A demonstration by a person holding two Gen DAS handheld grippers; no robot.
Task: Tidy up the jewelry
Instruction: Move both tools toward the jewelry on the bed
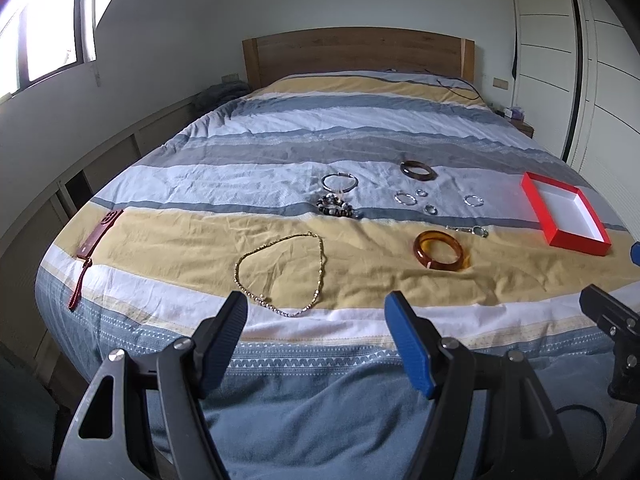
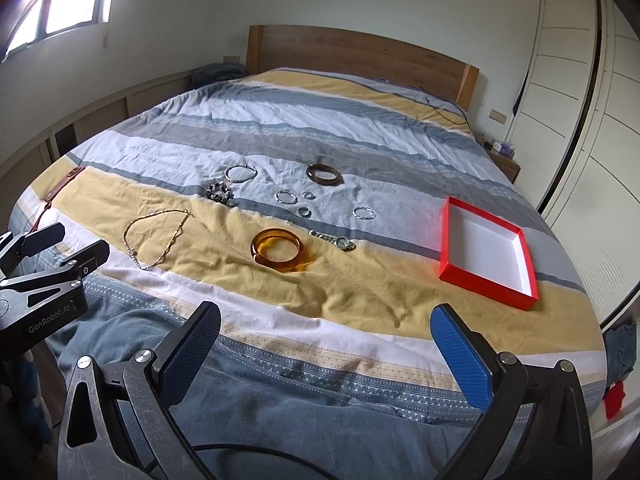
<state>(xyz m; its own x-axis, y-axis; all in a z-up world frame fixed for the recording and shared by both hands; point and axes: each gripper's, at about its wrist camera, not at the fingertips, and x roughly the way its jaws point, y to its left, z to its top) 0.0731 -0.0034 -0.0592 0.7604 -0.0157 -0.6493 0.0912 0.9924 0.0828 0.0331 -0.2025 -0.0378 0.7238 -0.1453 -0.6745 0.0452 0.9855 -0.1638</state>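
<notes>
Both claws hang over the foot of the bed (image 1: 304, 420), jaws spread wide and holding nothing. The left claw (image 1: 316, 320) has the gold chain (image 1: 280, 276) just ahead of it, looped on the yellow stripe, its near end lying almost between the blue pads (image 1: 412, 344). Ahead and to that claw's right sits the amber bangle (image 1: 440, 250), flat on the same stripe. Farther ahead lie the bead bracelet (image 1: 340, 206) and, beyond it, a thin silver bangle (image 1: 339, 181). A dark brown bangle (image 1: 418, 170) lies farthest out, with small silver rings (image 1: 406, 198) scattered nearer than it. A small watch-like piece (image 1: 470, 231) rests just beyond the amber bangle. The red box (image 1: 576, 238), open and white inside, sits far to the left claw's right, well apart from the jewelry. Far to its left a red phone case (image 1: 98, 234) with a strap lies near the bed's edge. The right claw (image 2: 324, 334) is released too; the amber bangle (image 2: 278, 250) lies ahead of it and slightly left, the red box (image 2: 486, 274) ahead to its right, the chain (image 2: 156, 236) ahead to the far left. The left claw's body shows at the left edge of the right view.
</notes>
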